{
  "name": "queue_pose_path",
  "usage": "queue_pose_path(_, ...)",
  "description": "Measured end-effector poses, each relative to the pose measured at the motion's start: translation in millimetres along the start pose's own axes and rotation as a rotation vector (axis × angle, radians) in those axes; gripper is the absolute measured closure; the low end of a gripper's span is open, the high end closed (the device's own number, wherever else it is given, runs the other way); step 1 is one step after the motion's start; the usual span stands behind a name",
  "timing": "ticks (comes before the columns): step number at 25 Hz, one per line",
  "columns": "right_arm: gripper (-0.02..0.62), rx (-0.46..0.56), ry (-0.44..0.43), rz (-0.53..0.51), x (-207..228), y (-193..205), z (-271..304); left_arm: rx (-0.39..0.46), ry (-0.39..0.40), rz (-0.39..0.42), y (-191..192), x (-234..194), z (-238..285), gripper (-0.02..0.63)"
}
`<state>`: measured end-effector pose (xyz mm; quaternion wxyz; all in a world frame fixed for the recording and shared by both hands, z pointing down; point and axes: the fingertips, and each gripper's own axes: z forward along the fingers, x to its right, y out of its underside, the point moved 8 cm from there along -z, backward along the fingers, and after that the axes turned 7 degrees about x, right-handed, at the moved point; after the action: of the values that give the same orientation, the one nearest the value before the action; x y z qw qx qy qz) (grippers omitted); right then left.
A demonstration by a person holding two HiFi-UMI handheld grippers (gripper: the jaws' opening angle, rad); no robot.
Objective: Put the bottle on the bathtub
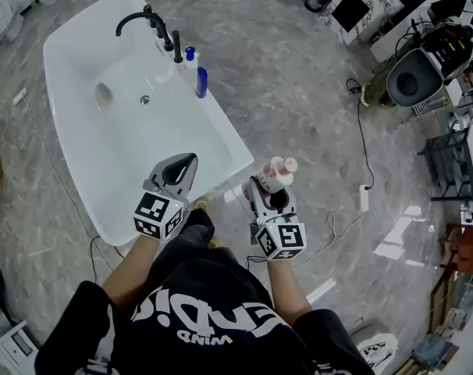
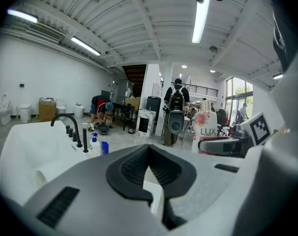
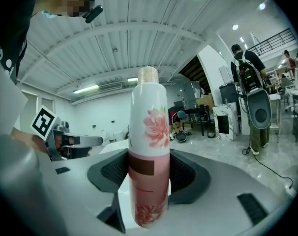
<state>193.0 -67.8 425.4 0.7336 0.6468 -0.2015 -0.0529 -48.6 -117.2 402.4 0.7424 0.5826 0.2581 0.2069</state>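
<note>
Head view: white bathtub (image 1: 80, 45) fills upper left; right gripper (image 1: 269, 192), lower centre, holds pink-and-white flowered plastic bottle (image 1: 282, 170) over grey marbled floor (image 1: 314, 92), right of the tub's near corner | Left gripper view: left gripper (image 2: 149, 151) jaws together, seemingly empty | Right gripper view: jaws clamp the upright bottle's pink lower half.

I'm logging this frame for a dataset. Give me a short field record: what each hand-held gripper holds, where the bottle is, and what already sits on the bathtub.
left hand-held gripper: shut, empty, over the bathtub's near end
right hand-held gripper: shut on the flowered bottle, upright
bottle location: beside the bathtub's near corner, over the floor
bathtub rim: black faucet, white bottle, blue bottle
task state: not yet placed
</note>
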Motion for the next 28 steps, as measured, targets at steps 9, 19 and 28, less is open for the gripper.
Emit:
queue_pose_path(9, 0.348, -0.036, -0.031, 0.002, 24.9, 29.7, 96.9, -0.009, -0.015, -0.037, 13.8, -55.1, 63.5, 0.598)
queue_pose_path(19, 0.347, -0.076, -0.077, -0.017, 46.0, 73.1, 206.0, -0.070, -0.065, -0.101, 69.4, -128.5, 123.8, 0.598)
queue_pose_path(28, 0.347, -0.112, -0.121, -0.058, 59.9, 127.1, 274.6, -0.111, -0.067, -0.122, 118.5, -169.0, 167.1, 0.598)
